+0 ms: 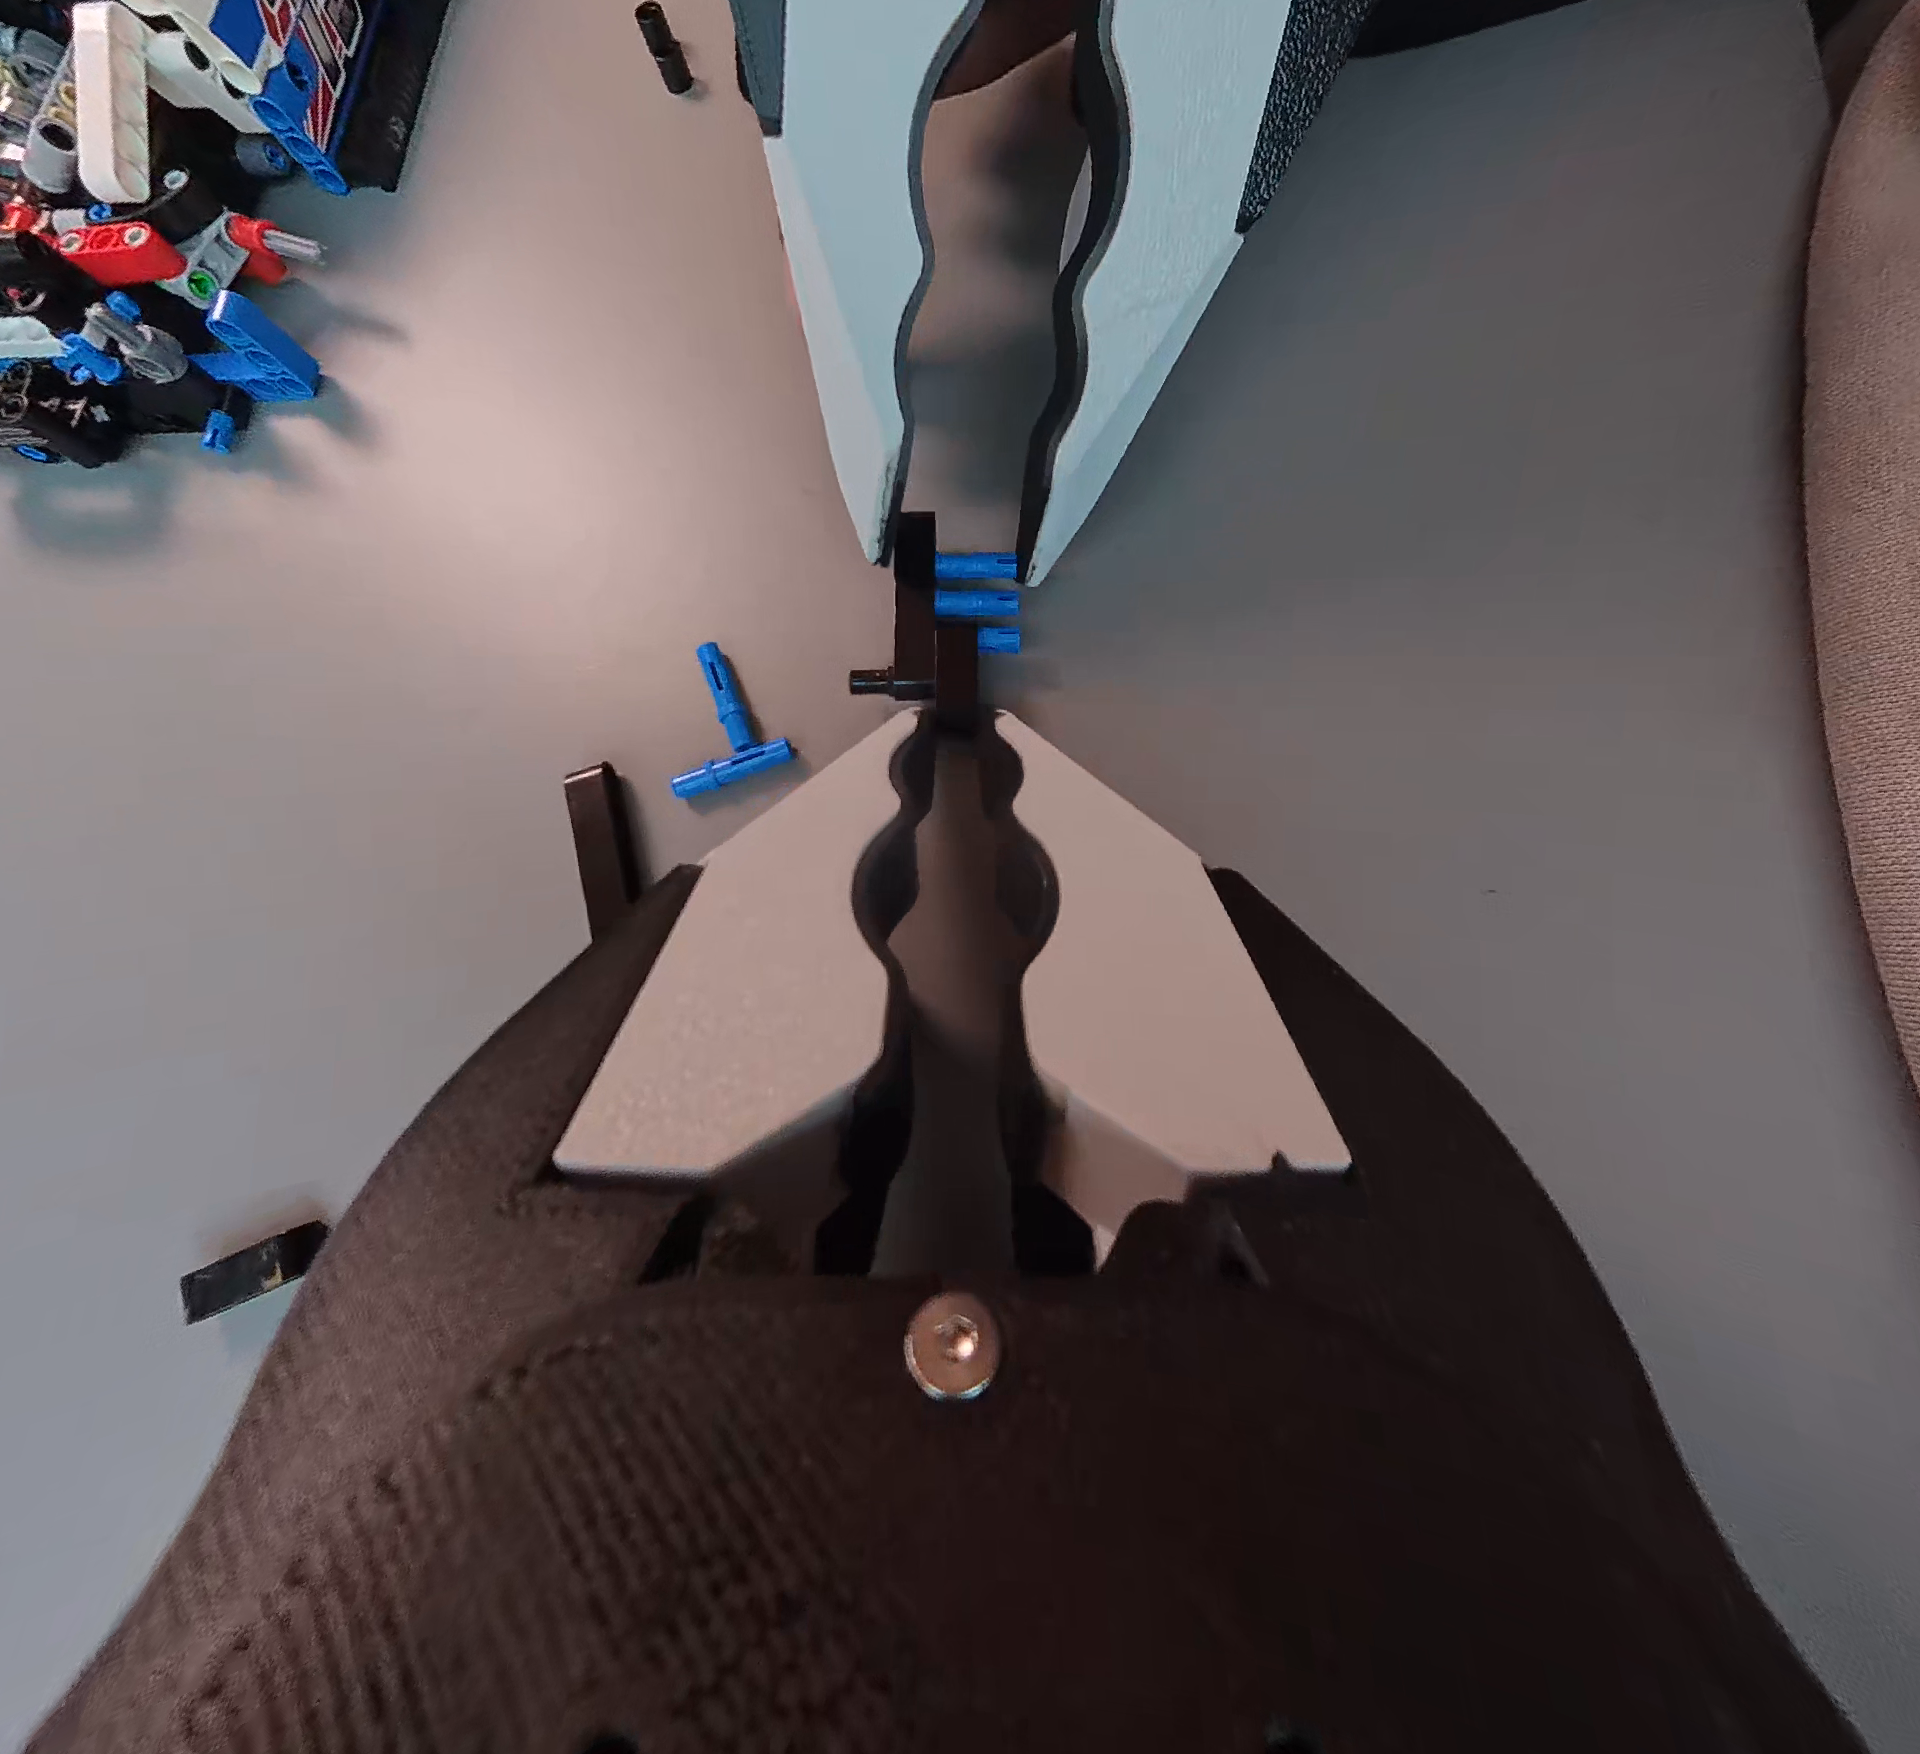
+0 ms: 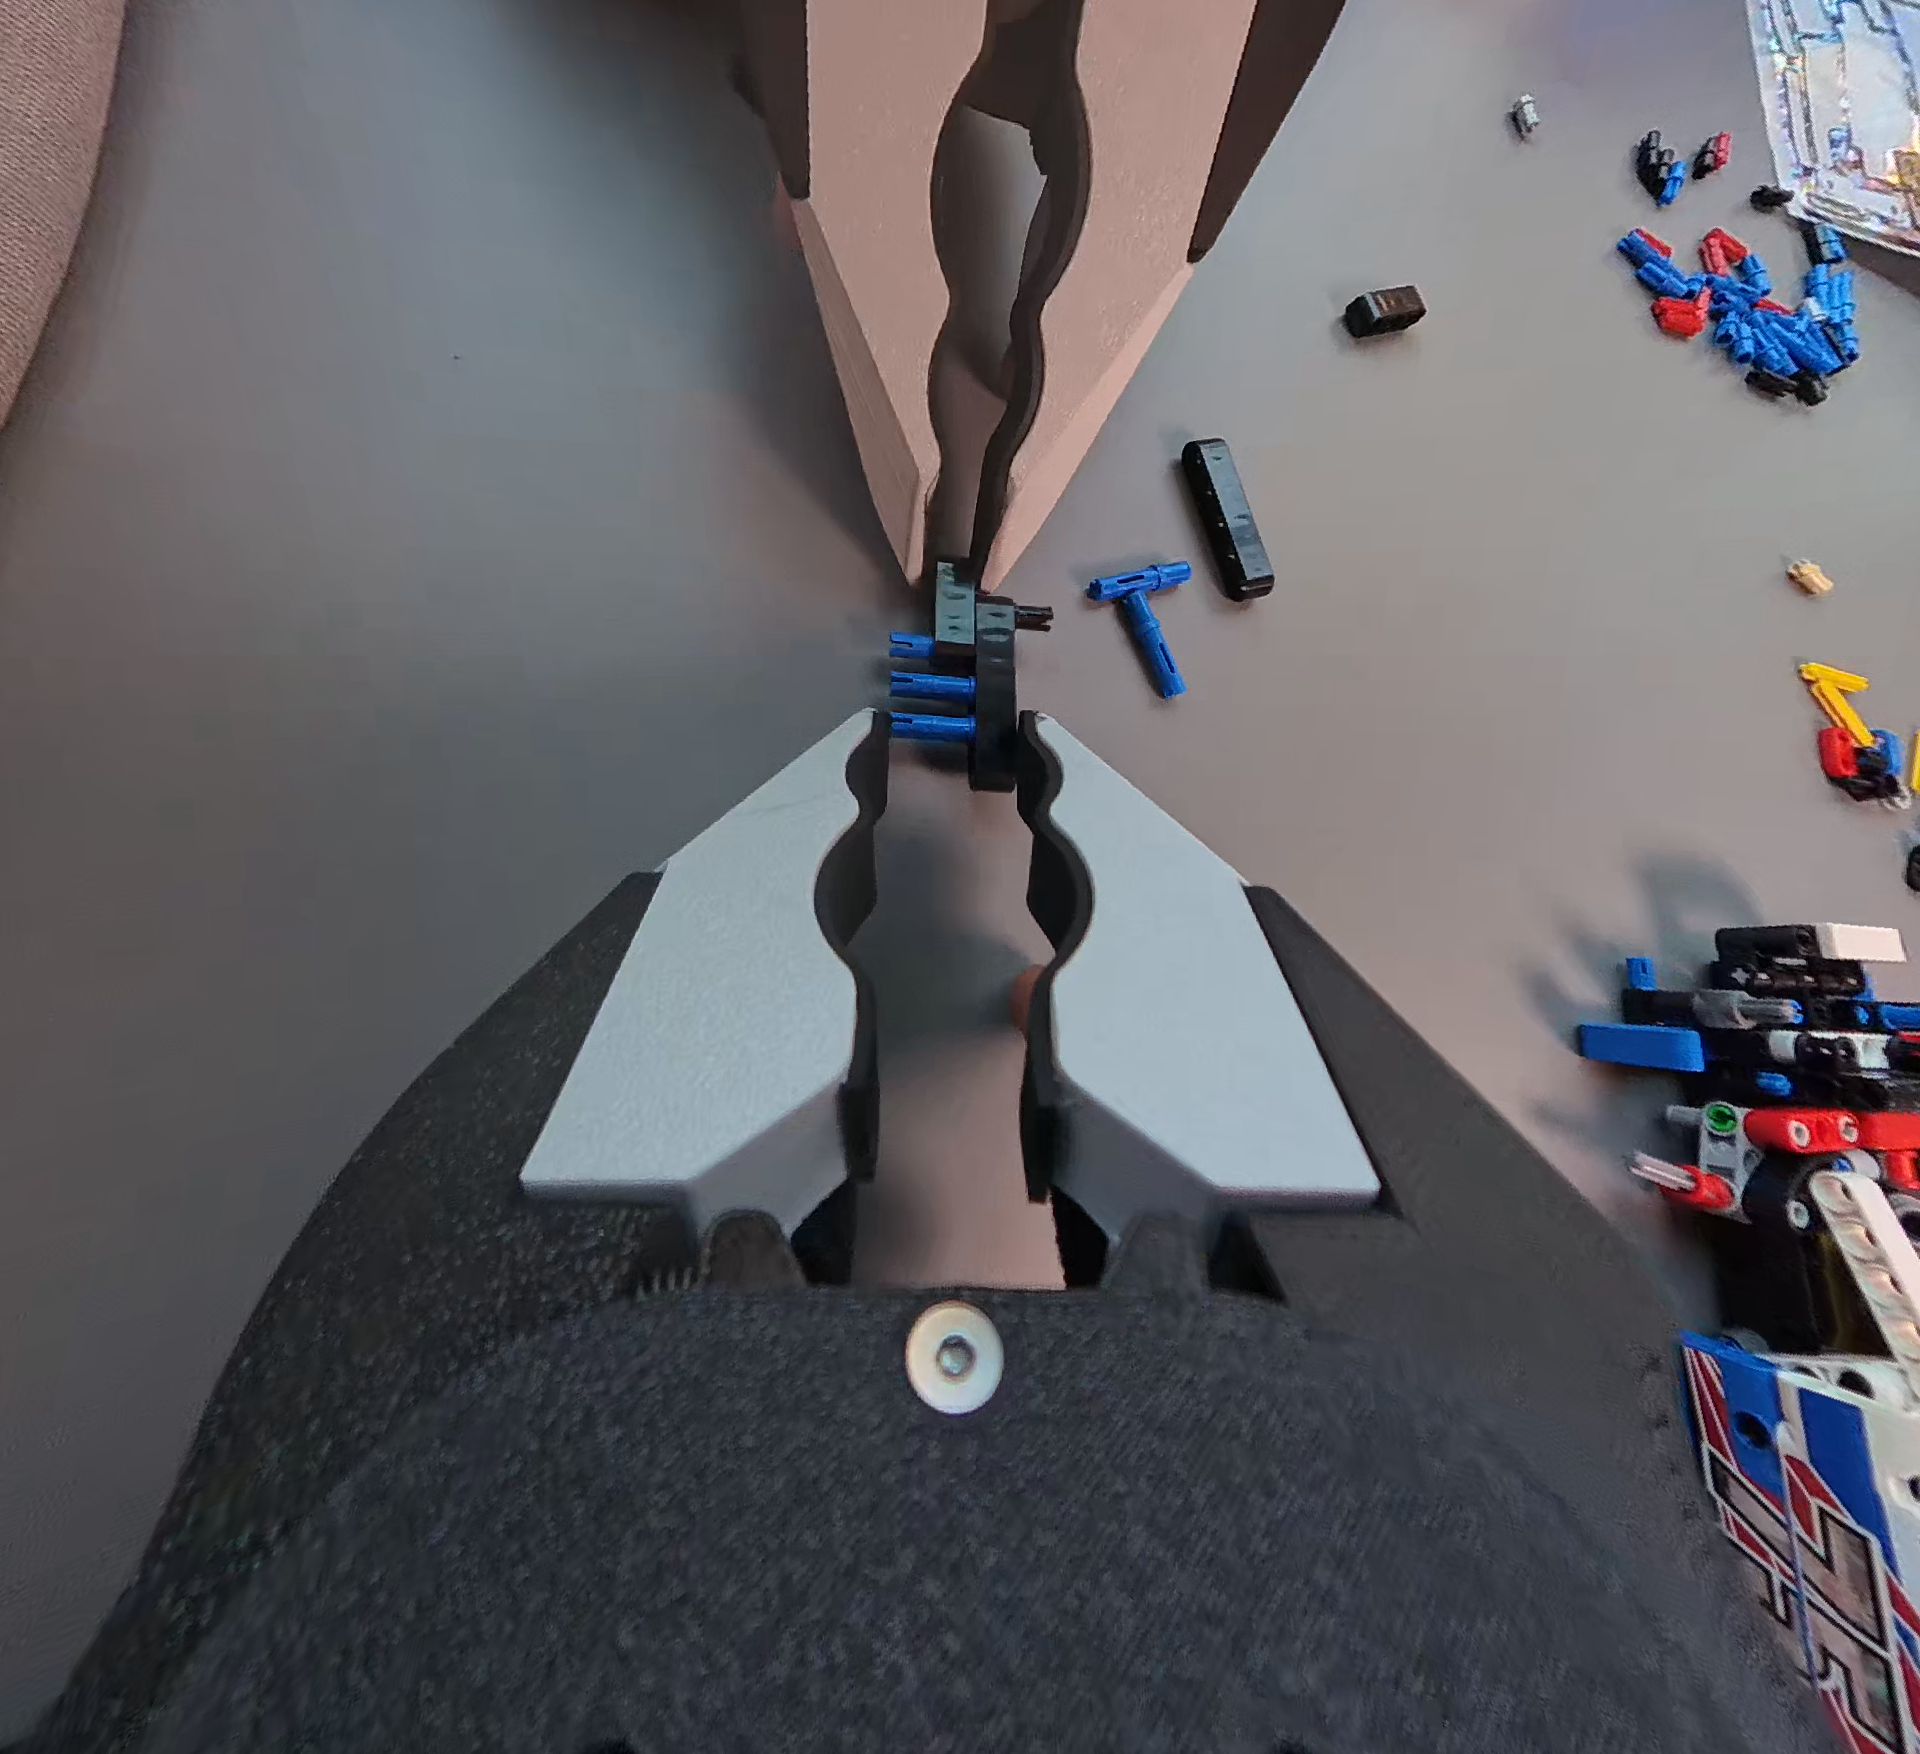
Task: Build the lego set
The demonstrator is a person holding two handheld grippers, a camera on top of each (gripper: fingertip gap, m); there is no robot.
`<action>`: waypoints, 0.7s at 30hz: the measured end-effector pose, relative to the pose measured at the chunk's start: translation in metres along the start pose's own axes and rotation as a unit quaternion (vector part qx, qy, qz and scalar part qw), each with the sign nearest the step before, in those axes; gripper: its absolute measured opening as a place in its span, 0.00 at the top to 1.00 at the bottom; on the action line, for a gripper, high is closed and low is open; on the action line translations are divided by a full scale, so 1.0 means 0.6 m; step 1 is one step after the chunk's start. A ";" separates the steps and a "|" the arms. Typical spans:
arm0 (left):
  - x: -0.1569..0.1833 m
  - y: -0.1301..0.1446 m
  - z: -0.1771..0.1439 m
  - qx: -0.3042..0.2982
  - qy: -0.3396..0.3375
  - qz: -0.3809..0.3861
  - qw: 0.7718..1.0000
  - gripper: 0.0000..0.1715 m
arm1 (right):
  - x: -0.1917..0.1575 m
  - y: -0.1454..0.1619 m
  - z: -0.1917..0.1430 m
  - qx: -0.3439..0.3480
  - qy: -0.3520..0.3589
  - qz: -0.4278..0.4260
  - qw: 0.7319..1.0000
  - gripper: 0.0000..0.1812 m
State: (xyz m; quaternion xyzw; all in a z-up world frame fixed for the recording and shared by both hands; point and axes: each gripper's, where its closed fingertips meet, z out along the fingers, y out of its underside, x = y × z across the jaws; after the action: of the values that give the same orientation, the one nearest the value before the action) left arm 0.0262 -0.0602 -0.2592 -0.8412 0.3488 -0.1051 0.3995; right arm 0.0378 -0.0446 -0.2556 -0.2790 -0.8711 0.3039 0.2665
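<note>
Small black sub-assembly (image 1: 928,639) with three blue pins (image 1: 975,601) at frame centre, held above the worktop (image 1: 520,509); light, rigid plastic, likely slippery; best gripped on the flat beam faces, not the pins. Left gripper (image 1: 956,717) closed on its lower end; right gripper (image 2: 954,733) slightly parted around the pin end, contact unclear. Loose blue pins (image 1: 727,733) just left; partly built model (image 1: 197,115) upper left.
</note>
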 end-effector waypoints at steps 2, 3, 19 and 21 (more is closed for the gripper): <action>-0.006 0.002 -0.001 -0.006 -0.010 -0.001 1.000 0.96 | 0.005 0.001 -0.001 0.003 0.009 0.007 1.000 0.86; -0.010 0.004 -0.003 -0.010 -0.016 -0.001 1.000 0.96 | 0.008 0.000 -0.003 0.008 0.011 0.013 1.000 0.84; -0.157 -0.084 -0.151 0.264 -0.221 -0.130 0.930 0.71 | 0.185 -0.021 -0.146 0.218 0.250 0.190 0.924 0.81; -0.171 -0.081 -0.164 0.280 -0.243 -0.146 0.917 0.72 | 0.205 -0.009 -0.159 0.225 0.285 0.212 0.907 0.81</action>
State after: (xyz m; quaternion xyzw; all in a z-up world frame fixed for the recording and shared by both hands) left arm -0.0698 -0.0289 -0.1478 -0.7360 0.0706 -0.0475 0.6716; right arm 0.0101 0.0678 -0.1516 -0.4645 -0.5868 0.4483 0.4888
